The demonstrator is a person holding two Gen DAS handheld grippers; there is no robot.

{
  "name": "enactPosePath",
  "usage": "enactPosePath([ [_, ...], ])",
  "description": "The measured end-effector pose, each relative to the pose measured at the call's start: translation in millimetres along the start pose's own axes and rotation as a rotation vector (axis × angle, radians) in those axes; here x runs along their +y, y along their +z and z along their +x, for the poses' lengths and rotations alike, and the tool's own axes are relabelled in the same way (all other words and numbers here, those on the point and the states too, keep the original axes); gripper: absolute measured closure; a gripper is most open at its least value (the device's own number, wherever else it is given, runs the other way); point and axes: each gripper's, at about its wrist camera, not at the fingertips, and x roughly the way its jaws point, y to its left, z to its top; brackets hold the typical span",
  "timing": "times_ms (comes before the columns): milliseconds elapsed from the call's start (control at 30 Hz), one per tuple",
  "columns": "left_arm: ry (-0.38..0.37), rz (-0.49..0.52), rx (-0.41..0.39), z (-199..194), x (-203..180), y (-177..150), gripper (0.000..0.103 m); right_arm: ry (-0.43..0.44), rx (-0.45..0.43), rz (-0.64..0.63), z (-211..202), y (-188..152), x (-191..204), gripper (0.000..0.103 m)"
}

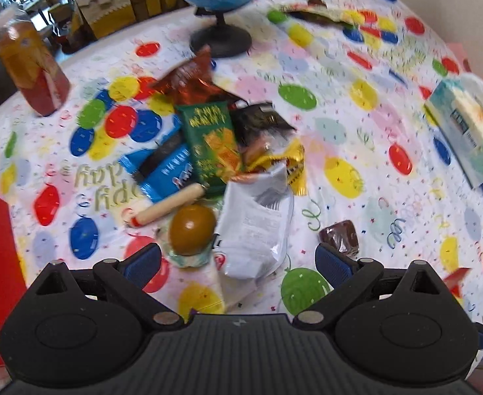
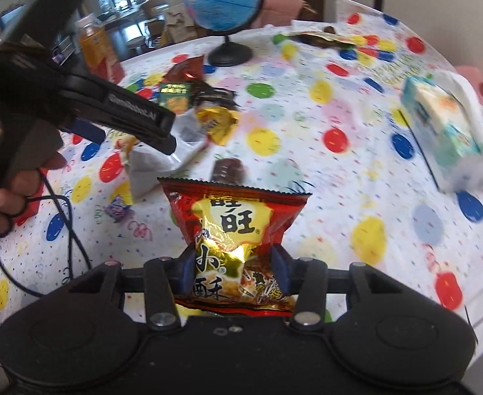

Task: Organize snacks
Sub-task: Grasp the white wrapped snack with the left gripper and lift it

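The right claw (image 2: pixel 234 271) pinches a red snack bag (image 2: pixel 235 230) upright above the counter (image 2: pixel 356 171). The left claw (image 1: pixel 238 260), wide open and empty, hovers over the snack pile (image 1: pixel 215 151) (directly ahead, nearer that hand).

Red snack bag (image 2: pixel 235 243) reads "旺旺" and "小酥"; tablecloth (image 1: pixel 356 125) reads "happy".
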Motion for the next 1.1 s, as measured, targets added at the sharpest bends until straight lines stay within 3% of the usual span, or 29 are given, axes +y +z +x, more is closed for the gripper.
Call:
enactPosePath([
  [167, 0.023, 0.027, 0.023, 13, -8, -1, 0.014, -0.009, -0.002, 0.032, -4, -5, -8, 0.058],
  [467, 0.031, -0.016, 0.071, 20, -1, -2, 0.071, -0.014, -0.012, 0.052, -8, -8, -12, 0.058],
  [733, 0.003, -0.105, 0.065, 3, 16, -10, 0.075, 0.007, -0.032, 0.054, -17, -9, -11, 0.058],
  [1100, 0.004, -0.213, 0.017, -70, 47, -48, 0.075, 0.088, -0.053, -0.014, -39, 6, 13, 0.058],
])
